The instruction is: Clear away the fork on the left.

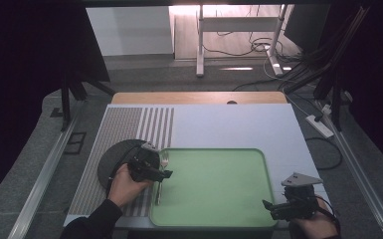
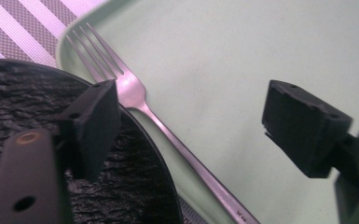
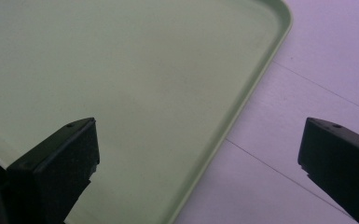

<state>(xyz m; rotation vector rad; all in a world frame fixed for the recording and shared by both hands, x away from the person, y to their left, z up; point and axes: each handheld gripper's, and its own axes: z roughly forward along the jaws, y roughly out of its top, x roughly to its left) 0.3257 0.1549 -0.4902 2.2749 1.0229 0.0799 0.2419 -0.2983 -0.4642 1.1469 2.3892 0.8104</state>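
- No brand or readable writing shows; a tiny stamped mark near the fork's point(image 2: 135, 95) handle end is too small to read.
- The fork is polished metal with 4 tines and lies along the left inner edge of a pale green plastic tray point(image 1: 214, 219) with rounded corners and a raised rim.
- A round black plate point(image 2: 23, 107) with a rough, bark-like texture sits just beside the tray's left edge, on a grey-and-white striped woven placemat point(image 1: 129, 124).
- The left gripper point(image 1: 161, 173) hovers over the fork, its 2 black fingers point(image 2: 93, 126) spread apart, one on each side of the handle, gripping nothing.
- The right gripper point(image 1: 271, 205) is at the tray's near right corner, fingers point(image 3: 60, 163) wide apart and empty, over the tray rim and the white worktop point(image 1: 239, 124).
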